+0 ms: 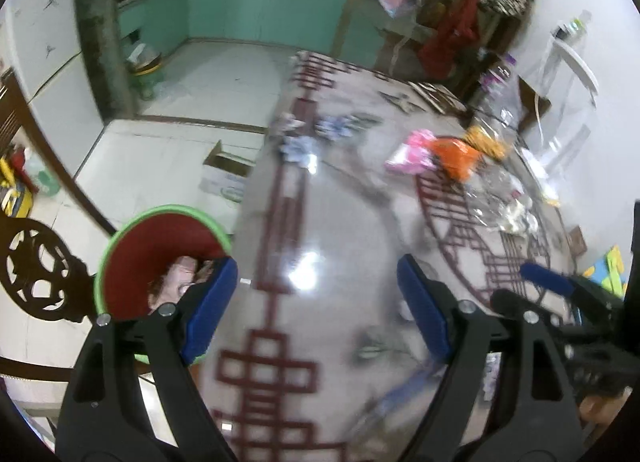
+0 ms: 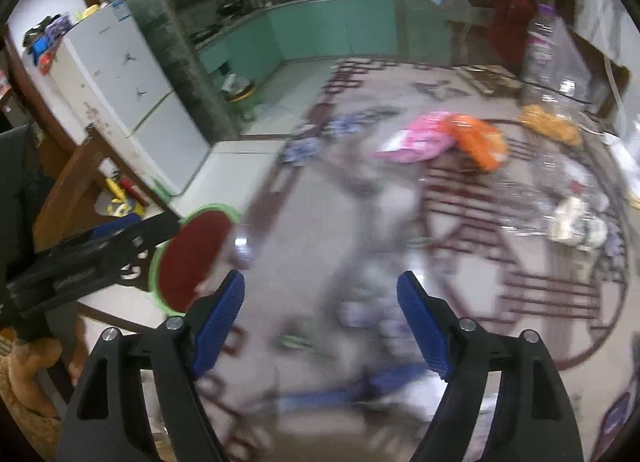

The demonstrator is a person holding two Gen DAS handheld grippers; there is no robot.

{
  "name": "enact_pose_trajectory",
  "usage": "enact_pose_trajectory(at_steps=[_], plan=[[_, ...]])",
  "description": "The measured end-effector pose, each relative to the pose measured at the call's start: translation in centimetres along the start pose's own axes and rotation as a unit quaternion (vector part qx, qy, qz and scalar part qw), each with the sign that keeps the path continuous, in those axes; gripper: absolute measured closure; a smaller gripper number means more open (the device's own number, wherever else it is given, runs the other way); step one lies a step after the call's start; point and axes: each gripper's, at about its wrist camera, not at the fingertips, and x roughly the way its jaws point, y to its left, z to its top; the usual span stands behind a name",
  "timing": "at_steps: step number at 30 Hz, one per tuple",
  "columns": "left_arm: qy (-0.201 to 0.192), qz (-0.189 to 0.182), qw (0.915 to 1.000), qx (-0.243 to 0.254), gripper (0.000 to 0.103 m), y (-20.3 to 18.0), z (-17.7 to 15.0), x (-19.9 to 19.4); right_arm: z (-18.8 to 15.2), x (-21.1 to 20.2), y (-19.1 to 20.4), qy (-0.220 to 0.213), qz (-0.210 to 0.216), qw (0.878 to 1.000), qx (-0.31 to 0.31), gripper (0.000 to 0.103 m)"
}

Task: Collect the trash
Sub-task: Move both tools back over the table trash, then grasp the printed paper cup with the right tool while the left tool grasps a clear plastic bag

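Left gripper and right gripper, jaws apart w/ nothing between, hang over the patterned table; red bin w/ green rim sits off the table's left edge, likely to catch trash; pink wrapper, orange wrapper lie mid-table, uncollected.

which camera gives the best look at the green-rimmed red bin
The left wrist view: the bin shows its open mouth and green rim, though the left gripper's finger covers part. In the right wrist view the bin is smaller, blurred, partly hidden.
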Motion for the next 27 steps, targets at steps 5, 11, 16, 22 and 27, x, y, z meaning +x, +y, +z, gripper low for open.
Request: enact_pose_trajectory(at_steps=[5,11,16,22,27], plan=[[0.020,-0.019,0.9992,0.030,0.023,-5.8,-1.6,1.2,-0.5,-0.8,-8.8,0.003,-0.038,0.999,0.036,0.026],[0.036,-0.026,0.9972,0.060,0.019,-11.5,-3.0,2.3,-0.1,-0.6,-19.9,0.002,-0.102,0.991,0.088,0.026],[0.047,-0.019,0.9972,0.055,0.018,-13.7,-2.8,3.5,2.7,2.1,-26.2,0.039,-0.149,0.987,0.048,0.014],[0.061,-0.034,0.9966,0.044,0.015,-16.5,-0.9,5.9,4.1,7.1,-28.6,0.123,-0.144,0.977,-0.098,0.009],[0.080,-0.059,0.9941,0.042,0.014,-19.7,1.4,9.3,3.9,10.2,-28.6,0.156,-0.120,0.961,-0.193,0.010]])
